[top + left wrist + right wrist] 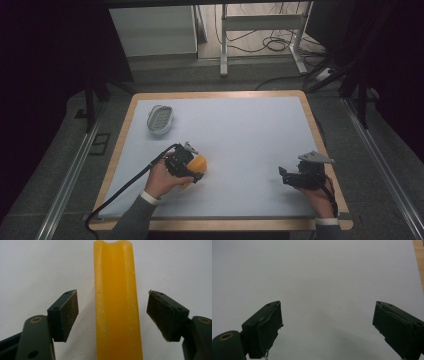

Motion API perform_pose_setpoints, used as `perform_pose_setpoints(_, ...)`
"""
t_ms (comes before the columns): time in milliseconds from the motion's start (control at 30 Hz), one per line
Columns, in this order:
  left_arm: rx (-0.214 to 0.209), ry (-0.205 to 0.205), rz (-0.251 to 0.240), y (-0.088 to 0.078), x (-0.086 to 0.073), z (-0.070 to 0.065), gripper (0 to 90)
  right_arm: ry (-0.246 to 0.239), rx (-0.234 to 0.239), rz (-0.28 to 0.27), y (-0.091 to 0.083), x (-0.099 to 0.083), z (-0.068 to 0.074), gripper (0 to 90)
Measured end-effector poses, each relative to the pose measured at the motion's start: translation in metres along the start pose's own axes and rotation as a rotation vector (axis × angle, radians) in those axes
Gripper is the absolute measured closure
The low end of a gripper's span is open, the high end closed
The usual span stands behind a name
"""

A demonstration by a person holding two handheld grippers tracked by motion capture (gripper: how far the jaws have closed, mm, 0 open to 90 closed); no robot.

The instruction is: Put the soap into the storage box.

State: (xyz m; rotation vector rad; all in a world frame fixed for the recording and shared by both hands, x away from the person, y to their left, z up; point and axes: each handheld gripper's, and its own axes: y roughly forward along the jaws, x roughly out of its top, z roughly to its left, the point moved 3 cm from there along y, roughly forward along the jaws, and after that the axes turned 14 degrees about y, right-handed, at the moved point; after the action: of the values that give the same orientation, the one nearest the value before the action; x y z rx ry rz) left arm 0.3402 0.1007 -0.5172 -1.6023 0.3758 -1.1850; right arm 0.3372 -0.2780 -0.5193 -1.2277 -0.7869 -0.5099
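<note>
Jaws of left gripper spread wide, yellow block between them untouched, right gripper spread over white mat

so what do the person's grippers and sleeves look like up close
Both grippers, left gripper and right gripper, are black with two blocky jaws carrying flat pads. Each has a grey three-cornered plate on top. A black cable trails from the left one. The person wears grey sleeves with white cuffs.

1. Block — plain yellow-orange.
2. Left gripper and right gripper — black jaws; the left's pads brown.
3. Table — pale grey-white top, light wood rim.
4. Small basket — silvery wire mesh.
</note>
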Motion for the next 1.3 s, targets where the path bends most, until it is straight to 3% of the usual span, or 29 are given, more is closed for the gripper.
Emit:
perform_pose_setpoints(100,0.019,-0.007,-0.021,0.0,0.001,0.0,34.6,0.001,-0.001,0.001,0.0,0.0,-0.001,8.9)
perform_pose_setpoints(300,0.011,0.001,-0.003,0.005,0.0,-0.002,39.9,0.006,-0.007,-0.004,0.0,0.0,-0.002,8.9)
perform_pose_setpoints(600,0.013,0.008,0.004,0.008,0.0,-0.001,59.5,0.006,-0.012,-0.007,-0.001,0.0,-0.003,8.9)
perform_pose_setpoints(800,0.022,0.017,-0.003,0.008,-0.001,-0.002,60.6,0.005,-0.013,-0.011,-0.002,0.001,-0.003,8.9)
perform_pose_setpoints(1000,-0.003,0.015,-0.01,0.005,-0.002,0.002,61.0,0.014,-0.018,-0.015,-0.003,0.001,-0.005,8.9)
perform_pose_setpoints(1300,-0.02,-0.01,-0.059,-0.006,-0.004,0.008,61.1,0.021,-0.025,-0.02,-0.003,0.001,-0.006,8.9)
